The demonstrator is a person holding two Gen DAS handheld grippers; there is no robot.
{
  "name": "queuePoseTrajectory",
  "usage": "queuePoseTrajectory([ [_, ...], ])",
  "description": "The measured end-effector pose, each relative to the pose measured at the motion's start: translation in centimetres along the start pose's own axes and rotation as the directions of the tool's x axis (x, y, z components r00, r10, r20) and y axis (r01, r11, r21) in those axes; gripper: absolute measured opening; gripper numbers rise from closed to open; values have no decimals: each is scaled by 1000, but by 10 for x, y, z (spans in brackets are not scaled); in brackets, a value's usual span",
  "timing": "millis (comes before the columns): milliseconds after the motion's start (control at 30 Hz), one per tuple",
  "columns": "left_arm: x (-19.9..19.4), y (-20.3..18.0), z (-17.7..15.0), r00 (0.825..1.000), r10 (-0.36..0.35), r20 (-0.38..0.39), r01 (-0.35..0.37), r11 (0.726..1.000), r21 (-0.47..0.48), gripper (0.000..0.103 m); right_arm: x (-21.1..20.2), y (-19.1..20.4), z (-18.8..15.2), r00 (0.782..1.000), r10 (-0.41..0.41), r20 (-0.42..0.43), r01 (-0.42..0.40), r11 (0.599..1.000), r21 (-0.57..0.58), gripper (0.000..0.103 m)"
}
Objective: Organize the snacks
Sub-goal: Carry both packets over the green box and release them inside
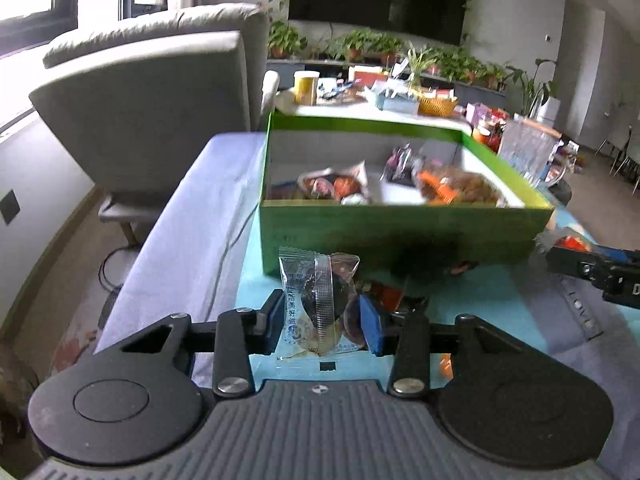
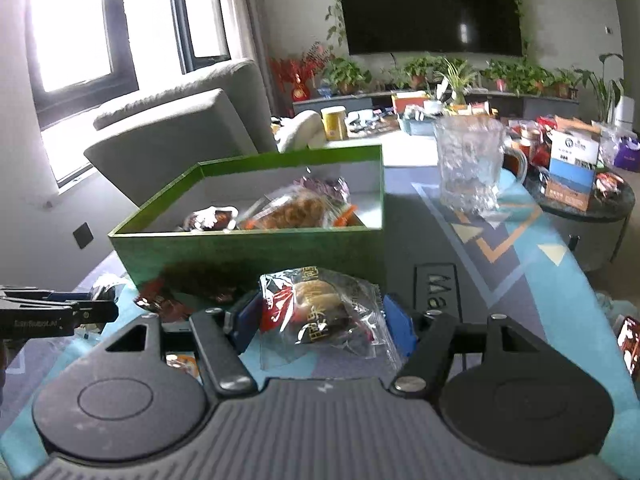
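On the teal tablecloth [image 1: 500,296], both grippers sat just in front of the green box [image 1: 400,232], near its front wall. L gripper [image 1: 320,320] had jaws clamped on a clear-wrapped dark cookie pkt [image 1: 316,304], held upright btwn the blue pads [image 1: 370,324]. R gripper [image 2: 320,324] was clamped on a crinkly red/clear pastry pkt [image 2: 320,312], tilted, pads pressing both sides. Box was open-topped w/ several wrapped snacks [image 2: 288,208] already inside, incl an orange-trimmed bag [image 1: 456,188]. More loose pkts [image 2: 160,300] lay on cloth against box front. Glass mug [image 2: 468,168] stood beyond box to the right, apart from it. Grey armchair [image 1: 152,112] behind-left. R gripper's tip [image 1: 592,272] showed at right edge of left wrist view.
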State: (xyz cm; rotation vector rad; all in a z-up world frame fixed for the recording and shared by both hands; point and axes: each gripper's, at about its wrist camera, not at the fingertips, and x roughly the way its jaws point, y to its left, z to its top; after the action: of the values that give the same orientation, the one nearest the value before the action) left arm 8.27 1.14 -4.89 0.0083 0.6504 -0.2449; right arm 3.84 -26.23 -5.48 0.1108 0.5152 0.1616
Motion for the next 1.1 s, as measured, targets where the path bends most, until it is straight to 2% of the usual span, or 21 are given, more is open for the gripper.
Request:
queuePoseTrajectory([
  [400,11,-22,39,998,-41,52,38,998,47,38,18,22,36,994,63,85,-59,997,-44,61],
  [733,40,-30,70,997,-54,64,49,996,70,38,42,16,53,994,49,101,-47,998,-29,61],
  [1100,84,-25,95,998,-31,61,27,998,60,38,80,11,63,995,48,90,-48,999,-7,61],
])
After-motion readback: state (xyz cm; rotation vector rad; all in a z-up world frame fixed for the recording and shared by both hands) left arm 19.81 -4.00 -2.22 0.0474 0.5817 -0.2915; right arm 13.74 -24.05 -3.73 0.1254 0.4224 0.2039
